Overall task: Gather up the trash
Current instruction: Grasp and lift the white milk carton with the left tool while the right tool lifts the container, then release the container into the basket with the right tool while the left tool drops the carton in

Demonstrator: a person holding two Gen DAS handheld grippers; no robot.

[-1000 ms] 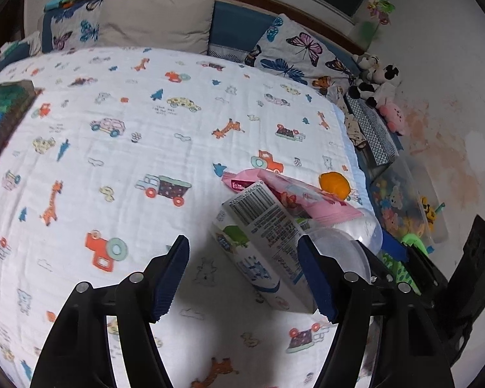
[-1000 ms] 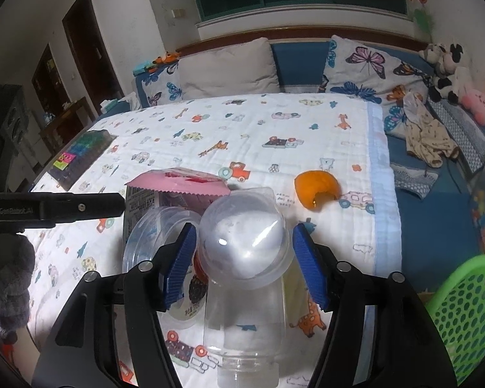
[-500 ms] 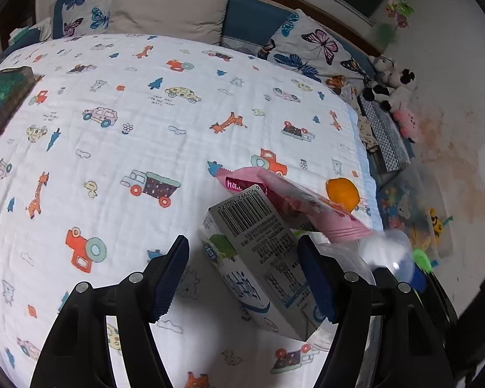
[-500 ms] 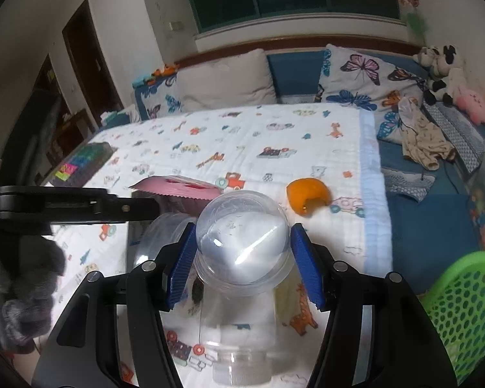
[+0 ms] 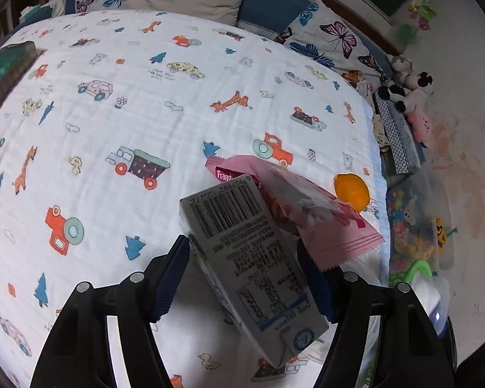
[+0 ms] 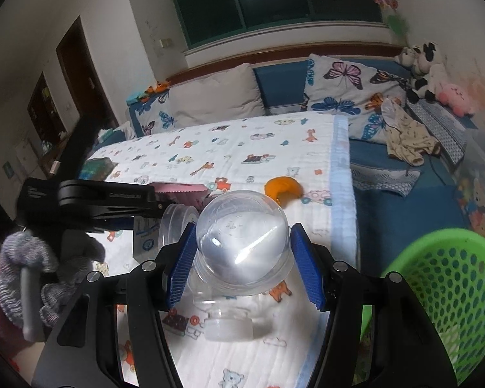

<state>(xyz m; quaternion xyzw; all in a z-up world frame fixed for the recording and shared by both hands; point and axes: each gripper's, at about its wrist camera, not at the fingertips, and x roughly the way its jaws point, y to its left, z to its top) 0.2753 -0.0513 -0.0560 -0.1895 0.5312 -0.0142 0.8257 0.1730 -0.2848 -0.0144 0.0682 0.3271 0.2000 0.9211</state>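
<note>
Left gripper (image 5: 242,271) stands wide, blue pads on either side of a grey carton (image 5: 252,258) with a barcode face. The carton lies tilted between the fingers; the left pad sits just beside its edge, and whether either pad presses it cannot be told. A pink wrapper (image 5: 310,213) lies against the carton's far right side, near the right edge of the blanket (image 5: 145,113). An orange peel (image 5: 352,190) rests beyond the wrapper, close to that same edge.

Right gripper (image 6: 244,262) is narrowed onto a clear plastic bottle (image 6: 242,242), blue pads against both sides of its rounded base. The neck and cap point back toward the camera; the bottle is held above the blanket's right edge.

Right wrist view only: a green basket (image 6: 449,291) at the lower right, off the bed's right side; a clear plastic cup (image 6: 174,220) just left of the bottle; the left gripper's black body seen from the side, held by a gloved hand (image 6: 32,268); a dark window above the headboard.

Left wrist view only: the carton's printed face and barcode, and a clear bin of toys (image 5: 414,226) on the floor beside the bed.
</note>
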